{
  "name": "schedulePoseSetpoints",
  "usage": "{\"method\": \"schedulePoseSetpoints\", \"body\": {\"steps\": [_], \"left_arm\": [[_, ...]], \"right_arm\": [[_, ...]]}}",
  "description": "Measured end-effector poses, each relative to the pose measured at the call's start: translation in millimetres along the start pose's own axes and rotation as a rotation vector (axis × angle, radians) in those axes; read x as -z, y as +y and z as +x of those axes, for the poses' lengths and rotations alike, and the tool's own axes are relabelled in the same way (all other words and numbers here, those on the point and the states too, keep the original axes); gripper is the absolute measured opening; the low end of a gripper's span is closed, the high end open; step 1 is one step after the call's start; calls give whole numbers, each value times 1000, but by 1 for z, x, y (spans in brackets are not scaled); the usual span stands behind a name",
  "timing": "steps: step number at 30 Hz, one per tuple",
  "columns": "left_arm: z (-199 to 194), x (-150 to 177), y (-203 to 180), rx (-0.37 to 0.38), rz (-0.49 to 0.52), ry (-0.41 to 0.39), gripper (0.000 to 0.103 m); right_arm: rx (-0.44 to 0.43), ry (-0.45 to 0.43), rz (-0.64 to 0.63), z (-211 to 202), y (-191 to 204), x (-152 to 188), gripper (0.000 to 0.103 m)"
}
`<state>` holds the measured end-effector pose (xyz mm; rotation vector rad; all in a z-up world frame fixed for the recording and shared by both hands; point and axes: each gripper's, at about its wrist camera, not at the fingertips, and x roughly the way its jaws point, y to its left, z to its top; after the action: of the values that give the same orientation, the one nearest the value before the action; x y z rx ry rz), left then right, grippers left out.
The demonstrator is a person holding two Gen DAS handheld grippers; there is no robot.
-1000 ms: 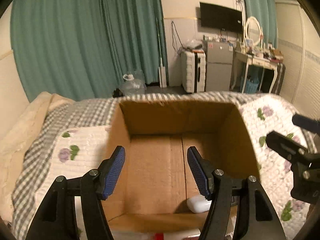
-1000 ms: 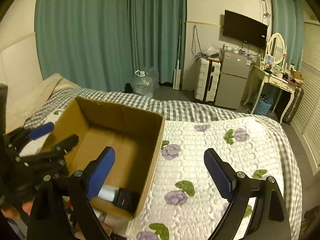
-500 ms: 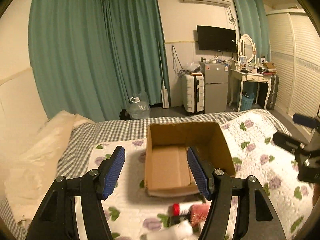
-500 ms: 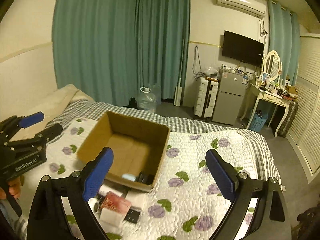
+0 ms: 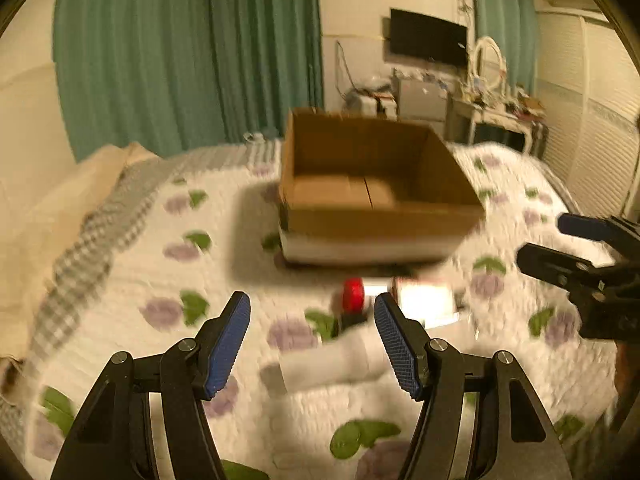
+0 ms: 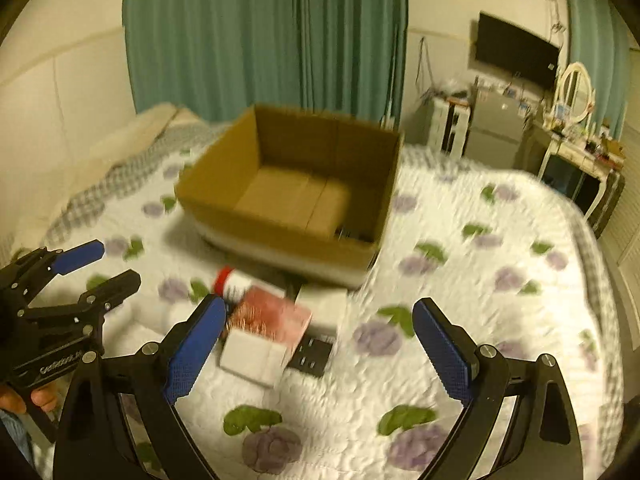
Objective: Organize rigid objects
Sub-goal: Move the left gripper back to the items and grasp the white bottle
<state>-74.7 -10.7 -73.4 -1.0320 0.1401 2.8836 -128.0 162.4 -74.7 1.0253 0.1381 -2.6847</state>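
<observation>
- Left view: left gripper (image 5: 312, 340) open, empty. Ahead of its fingers lie a red-capped bottle (image 5: 354, 300) and a white tube (image 5: 320, 364), long axis crosswise. The box (image 5: 376, 216) sits beyond.
- Right view: right gripper (image 6: 316, 344) open, empty. A red packet (image 6: 272, 316) and white carton (image 6: 252, 356) lie just beside its left finger, unpacked. Most sorting remains.

Home bedroom: quilted floral bedspread (image 6: 480, 300), teal curtains (image 6: 260, 32), wall TV (image 6: 516, 50), vanity mirror (image 6: 576, 92), small fridge (image 6: 496, 128).
</observation>
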Motion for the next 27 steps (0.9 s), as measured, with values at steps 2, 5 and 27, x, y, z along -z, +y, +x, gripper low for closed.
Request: {"method": "schedulePoseSetpoints", "body": {"steps": [2,5,27], "left_arm": [[9,9,-2,2,36,36,67],[18,14,-9,37,79,79,67],[77,20,-47,75,408,257,65]], "right_arm": [[-13,28,10,14,-1,7,95],[-40,67,34,28,-7,13,95],[-55,121,111,43,-29,21,95]]}}
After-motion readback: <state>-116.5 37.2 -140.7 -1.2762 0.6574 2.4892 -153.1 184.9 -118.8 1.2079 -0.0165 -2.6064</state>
